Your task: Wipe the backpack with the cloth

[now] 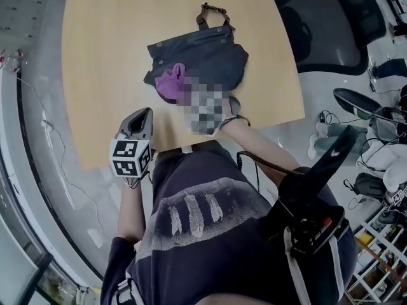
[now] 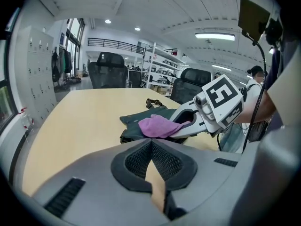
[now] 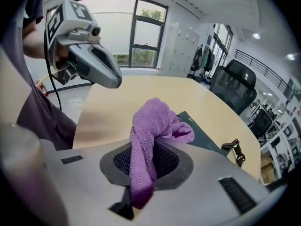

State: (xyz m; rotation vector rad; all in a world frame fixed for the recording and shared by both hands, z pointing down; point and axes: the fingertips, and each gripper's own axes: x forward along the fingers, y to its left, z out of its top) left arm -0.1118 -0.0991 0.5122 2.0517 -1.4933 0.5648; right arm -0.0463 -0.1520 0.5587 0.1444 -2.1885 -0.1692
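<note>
Backpack point(image 1: 210, 59) wiping looks to be the step in hand. The right gripper point(image 3: 143, 168) is clenched on the purple cloth point(image 3: 150, 126), with a fold pinched between its jaws and the rest bunched out ahead of them. In the head view the cloth's free end lies on the near left part of the dark, flattened backpack, touching the fabric. The backpack sits in the middle of the pale wooden table point(image 1: 108, 43) with its strap buckle point(image 1: 213, 11) pointing to the far edge. The left gripper point(image 1: 143, 116) hangs over the table's near edge, well apart from the backpack. Its jaws are closed together on nothing, and only a sliver of tabletop shows behind them. Most of the backpack is not under the cloth, so I judge the wiping barely started. The next move likely calls for pressing the cloth down and drawing it across the flap toward the buckle. The light bag may slide, so the idle left gripper could pin a corner. No brand or readable writing shows on the backpack or cloth, and the grippers' cubes carry only square black-and-white markers.
</note>
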